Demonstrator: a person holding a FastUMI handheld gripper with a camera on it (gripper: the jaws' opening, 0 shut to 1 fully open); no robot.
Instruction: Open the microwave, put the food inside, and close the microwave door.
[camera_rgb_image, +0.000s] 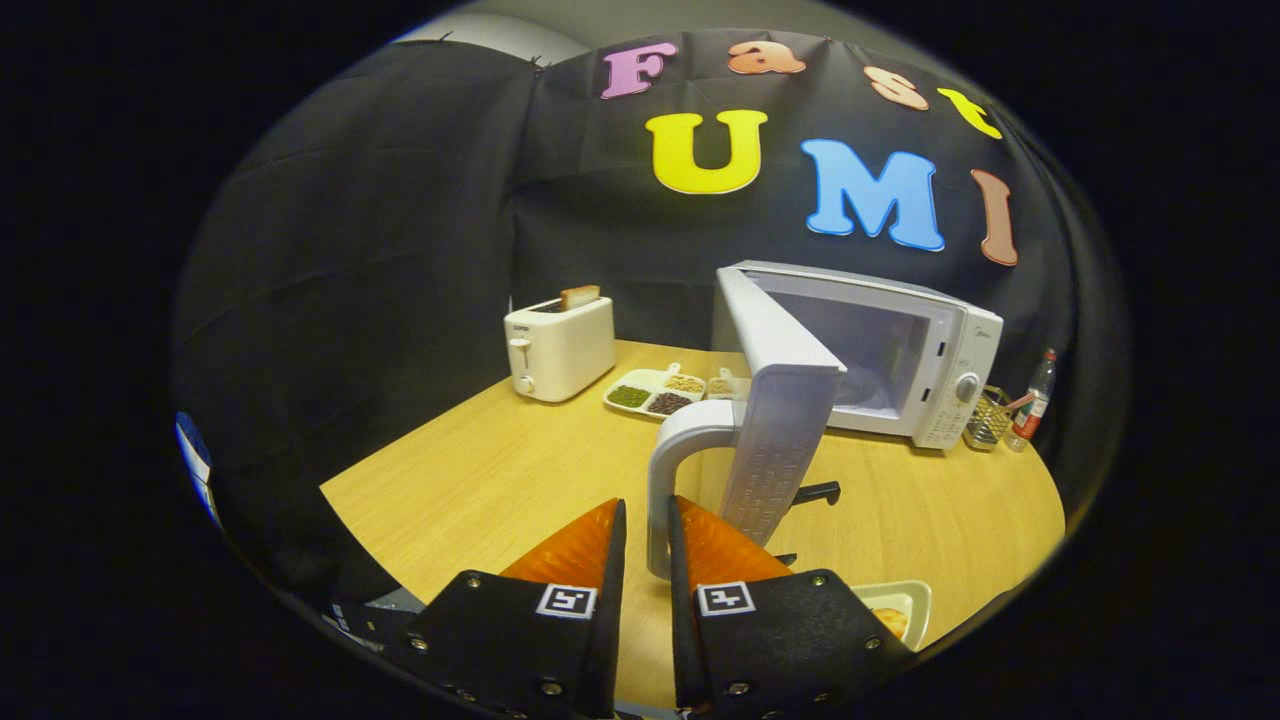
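Your gripper (647, 545) is clamped narrow on the handle (668, 470) of the door (775, 400), swung wide from the microwave (900, 350) at far right; yank further and the oven may slide, while the food (893, 620) waits near right

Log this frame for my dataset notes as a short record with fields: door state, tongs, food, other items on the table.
door: white microwave stands with its door swung wide open, cavity empty
tongs: tongs close around the door's curved grey handle; contact unclear
food: pale dish of food on the wooden table, beside the tongs, not yet inside
other: white toaster holding a bread slice; white divided tray of beans; wire basket; bottle
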